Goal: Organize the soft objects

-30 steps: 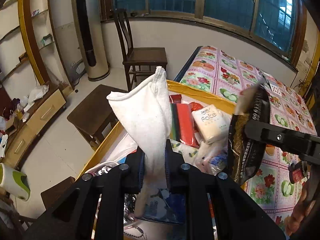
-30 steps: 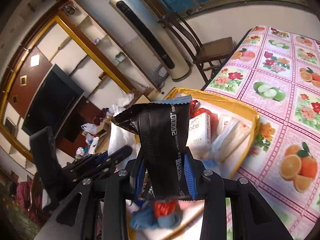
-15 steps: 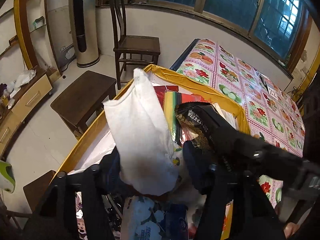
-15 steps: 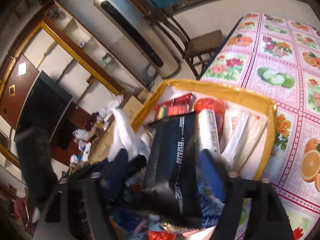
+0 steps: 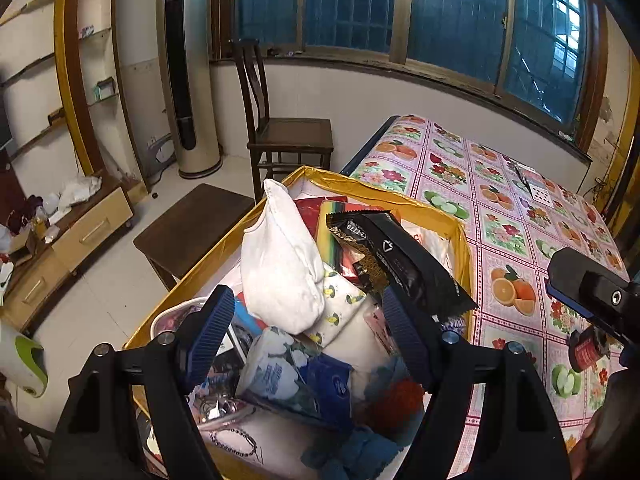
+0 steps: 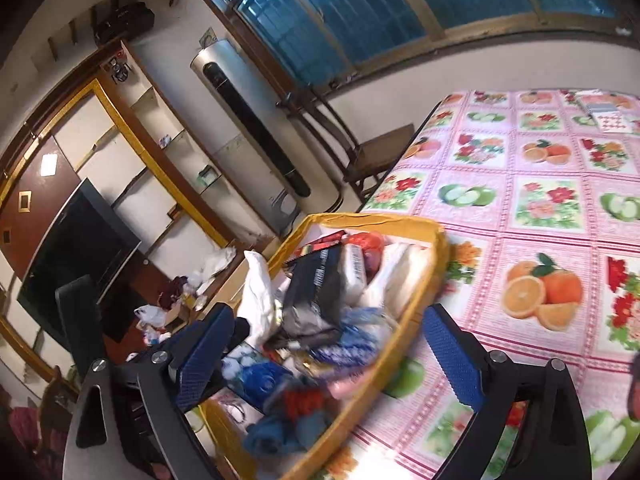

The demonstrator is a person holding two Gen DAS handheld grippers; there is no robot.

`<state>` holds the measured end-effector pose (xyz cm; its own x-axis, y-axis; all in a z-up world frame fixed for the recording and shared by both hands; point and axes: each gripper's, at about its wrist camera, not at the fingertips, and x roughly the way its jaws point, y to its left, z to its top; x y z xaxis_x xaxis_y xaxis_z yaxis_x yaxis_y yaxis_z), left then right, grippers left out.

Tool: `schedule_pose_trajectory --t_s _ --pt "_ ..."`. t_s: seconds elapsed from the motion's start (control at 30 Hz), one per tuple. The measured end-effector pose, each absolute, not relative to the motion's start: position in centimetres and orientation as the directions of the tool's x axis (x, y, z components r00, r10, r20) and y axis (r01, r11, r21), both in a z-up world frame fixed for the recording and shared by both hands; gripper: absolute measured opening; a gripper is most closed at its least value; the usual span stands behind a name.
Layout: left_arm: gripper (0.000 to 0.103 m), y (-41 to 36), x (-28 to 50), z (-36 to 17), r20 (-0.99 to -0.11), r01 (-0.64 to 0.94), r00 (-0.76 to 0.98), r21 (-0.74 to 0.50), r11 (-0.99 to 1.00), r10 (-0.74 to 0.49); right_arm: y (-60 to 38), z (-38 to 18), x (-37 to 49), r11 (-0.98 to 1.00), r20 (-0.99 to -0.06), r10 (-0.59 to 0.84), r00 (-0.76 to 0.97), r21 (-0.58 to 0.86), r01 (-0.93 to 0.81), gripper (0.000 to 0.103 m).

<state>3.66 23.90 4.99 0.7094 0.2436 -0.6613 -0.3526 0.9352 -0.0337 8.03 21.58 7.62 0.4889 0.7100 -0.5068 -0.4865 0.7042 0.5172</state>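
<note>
Between our spread left gripper (image 5: 308, 336) fingers, the white cloth (image 5: 282, 264) rests on the pile in the yellow box (image 5: 400, 196).
Our right gripper (image 6: 324, 348) is spread and empty too, the black packet (image 6: 316, 292) lying ahead of it. We judge both drops done; we should lift straight up, so nothing snags.

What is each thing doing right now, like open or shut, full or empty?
Left hand-held gripper: open, holding nothing.
Right hand-held gripper: open, holding nothing.
White cloth: lying loose on the pile, crumpled.
Black packet: lying on the pile, slanted.
Yellow box: lidless, heaped full.
Tissue pack: lying in the box.
Chair: nobody on it.
</note>
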Motion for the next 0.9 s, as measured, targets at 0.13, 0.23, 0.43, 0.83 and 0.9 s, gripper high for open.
schedule_pose_trajectory --t_s 0.13,0.23,0.43,0.83,0.9 --pt "0.083 22.3 1.6 5.1 -0.61 -0.368 0.741 -0.019 0.93 0.281 19.7 7.5 5.6 0.739 -0.495 0.673 0.549 0.457 -0.494 0.101" --pt "0.083 21.9 0.9 4.6 -0.61 -0.367 0.744 -0.035 0.929 0.272 18.8 7.0 4.2 0.774 -0.491 0.634 0.598 0.396 -0.494 0.102" --pt "0.083 22.4 0.4 3.1 -0.646 -0.411 0.704 -0.034 0.911 0.294 20.0 7.6 3.2 0.86 -0.518 0.503 0.692 0.221 -0.46 0.103" --pt "0.083 24.5 -0.6 2.2 -0.659 -0.472 0.667 -0.012 0.881 0.349 25.2 7.8 2.5 0.871 -0.53 0.464 0.709 0.13 -0.473 0.103" --pt "0.083 24.5 -0.7 2.3 -0.653 -0.472 0.672 -0.014 0.881 0.35 25.6 7.4 2.8 0.87 -0.54 0.465 0.702 0.13 -0.476 0.103"
